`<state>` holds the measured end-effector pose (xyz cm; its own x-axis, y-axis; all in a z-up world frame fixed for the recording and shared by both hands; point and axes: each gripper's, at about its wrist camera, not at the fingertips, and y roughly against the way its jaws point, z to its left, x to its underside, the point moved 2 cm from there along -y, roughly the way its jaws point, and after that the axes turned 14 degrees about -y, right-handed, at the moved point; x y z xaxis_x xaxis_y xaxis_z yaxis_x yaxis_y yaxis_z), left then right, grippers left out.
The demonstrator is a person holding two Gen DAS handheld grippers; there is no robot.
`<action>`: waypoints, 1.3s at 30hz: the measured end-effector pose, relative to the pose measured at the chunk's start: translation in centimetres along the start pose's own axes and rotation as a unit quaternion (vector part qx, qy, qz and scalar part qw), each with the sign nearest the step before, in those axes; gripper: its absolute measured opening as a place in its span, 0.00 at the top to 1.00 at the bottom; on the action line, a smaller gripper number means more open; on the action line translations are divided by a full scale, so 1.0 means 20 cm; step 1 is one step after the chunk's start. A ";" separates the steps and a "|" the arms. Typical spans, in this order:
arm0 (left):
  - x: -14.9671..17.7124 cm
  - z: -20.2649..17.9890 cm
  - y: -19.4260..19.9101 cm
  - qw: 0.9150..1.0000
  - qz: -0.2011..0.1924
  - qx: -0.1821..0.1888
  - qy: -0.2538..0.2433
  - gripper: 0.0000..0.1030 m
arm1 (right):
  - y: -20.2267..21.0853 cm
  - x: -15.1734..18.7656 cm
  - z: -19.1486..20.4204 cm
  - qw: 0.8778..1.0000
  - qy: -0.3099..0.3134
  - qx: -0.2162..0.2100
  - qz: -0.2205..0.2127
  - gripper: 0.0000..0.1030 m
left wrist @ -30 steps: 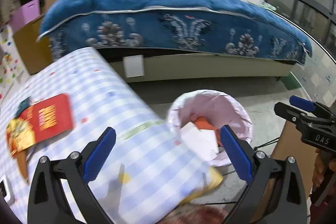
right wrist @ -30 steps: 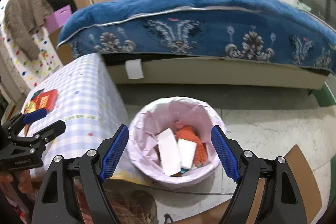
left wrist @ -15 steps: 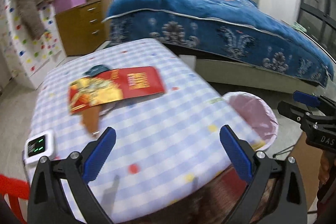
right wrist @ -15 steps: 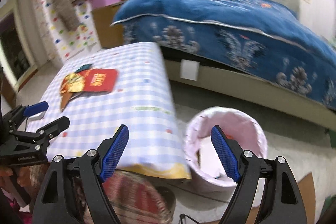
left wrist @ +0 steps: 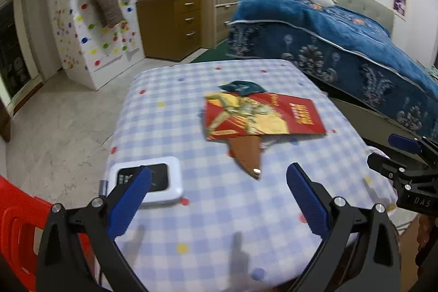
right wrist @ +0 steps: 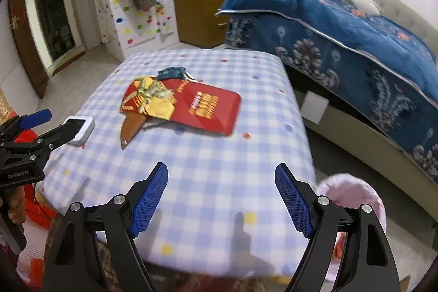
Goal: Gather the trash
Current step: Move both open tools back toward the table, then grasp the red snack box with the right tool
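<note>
Left wrist view: left gripper (left wrist: 219, 188) hangs over the near part of the checked counter (left wrist: 219, 223), fingers (left wrist: 128, 204) spread wide, nothing between them. Trash sits mid-counter in one pile: red and yellow wrapper (left wrist: 260, 115) on top, brown pointed piece (left wrist: 246, 155) sticking out under its near edge, dark teal scrap (left wrist: 242, 87) at its far edge. White device with dark screen (left wrist: 149, 181) lies flat near the counter's left edge, partly behind the left finger. Only this view gives the red plastic chair (left wrist: 16, 226) at lower left. Right gripper (left wrist: 405, 155) shows at the right edge, side on.

Right wrist view: right gripper (right wrist: 221, 196) over the near counter edge (right wrist: 219, 237), fingers (right wrist: 293, 204) released and wide apart, empty. Same pile seen from the other side: wrapper (right wrist: 189, 103), brown piece (right wrist: 131, 127), teal scrap (right wrist: 171, 72). Only this view shows the pink-lined trash bin (right wrist: 356, 199) on the floor, just beside the counter's right near corner; the contents are mostly hidden. Left gripper (right wrist: 46, 127) shows at left, its tips in front of the white device (right wrist: 86, 129); contact cannot be told. A hand (right wrist: 15, 205) grips its handle at lower left.

Both views show the blue-covered bed (left wrist: 342, 40) to the right, well apart from the trash, and the wooden drawers (right wrist: 202, 12) behind.
</note>
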<state>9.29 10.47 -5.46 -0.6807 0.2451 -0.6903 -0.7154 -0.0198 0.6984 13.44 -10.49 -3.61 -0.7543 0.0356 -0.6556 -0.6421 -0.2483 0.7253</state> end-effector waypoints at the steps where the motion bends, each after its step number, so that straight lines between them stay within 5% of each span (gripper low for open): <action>1: -0.01 0.02 -0.01 1.000 0.002 -0.004 0.003 0.07 | -0.03 -0.02 0.02 1.000 0.003 -0.003 0.001 0.22; 6: -0.07 0.11 -0.11 1.000 0.009 -0.017 0.010 0.07 | -0.16 -0.14 0.07 1.000 0.011 -0.011 0.001 0.26; 12: -0.13 0.17 -0.24 0.999 0.019 -0.028 0.009 0.07 | -0.40 -0.31 0.12 1.000 0.023 -0.015 0.013 0.70; 15: -0.16 0.21 -0.32 0.999 0.028 -0.032 0.012 0.07 | -0.53 -0.39 0.12 0.999 0.028 -0.009 0.021 0.75; 27: -0.16 0.23 -0.39 0.999 0.037 -0.027 0.017 0.07 | -0.82 -0.55 -0.01 0.996 0.008 0.017 0.083 0.76; 39: 0.01 0.19 -0.23 0.998 0.042 -0.024 0.027 0.07 | -0.44 -0.06 0.08 0.989 0.041 -0.048 0.131 0.73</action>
<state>12.98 14.20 -8.12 -0.7459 0.1873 -0.6392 -0.6606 -0.0851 0.7459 19.80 -6.84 -8.78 -0.8772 -0.1201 -0.4649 -0.4063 -0.3304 0.8520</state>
